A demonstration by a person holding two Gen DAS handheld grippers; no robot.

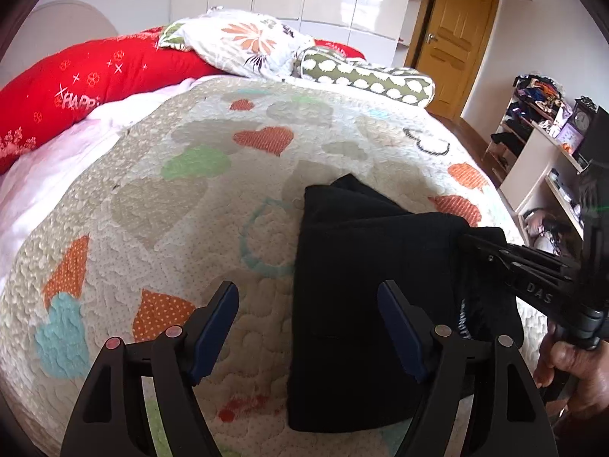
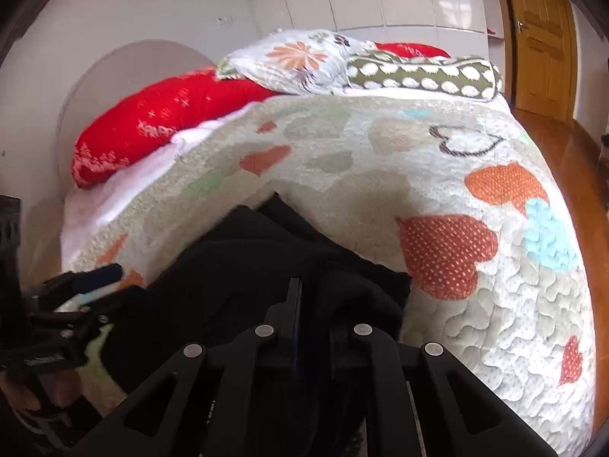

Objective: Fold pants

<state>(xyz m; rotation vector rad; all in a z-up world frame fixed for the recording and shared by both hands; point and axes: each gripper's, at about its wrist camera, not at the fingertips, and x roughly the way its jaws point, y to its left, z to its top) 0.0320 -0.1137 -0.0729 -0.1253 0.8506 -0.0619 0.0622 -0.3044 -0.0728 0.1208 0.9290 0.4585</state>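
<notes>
The black pants [image 1: 365, 266] lie folded in a bundle on the heart-patterned quilt [image 1: 182, 205], near the bed's front right part. My left gripper [image 1: 308, 327] is open and empty; its left finger is over the quilt, its right finger over the pants' left part. My right gripper [image 1: 470, 238] comes in from the right and is shut on the pants' right edge. In the right wrist view the pants [image 2: 243, 274] fill the lower middle, and the right gripper [image 2: 300, 304] is shut with black cloth bunched around its fingers. The left gripper [image 2: 95, 285] shows at the left edge.
A red pillow [image 1: 87, 87], a floral pillow [image 1: 243, 42] and a green dotted bolster [image 1: 365, 76] lie at the head of the bed. Cluttered shelves [image 1: 540, 141] stand to the right. A wooden door [image 1: 453, 34] and a wood floor [image 2: 571, 152] lie beyond the bed.
</notes>
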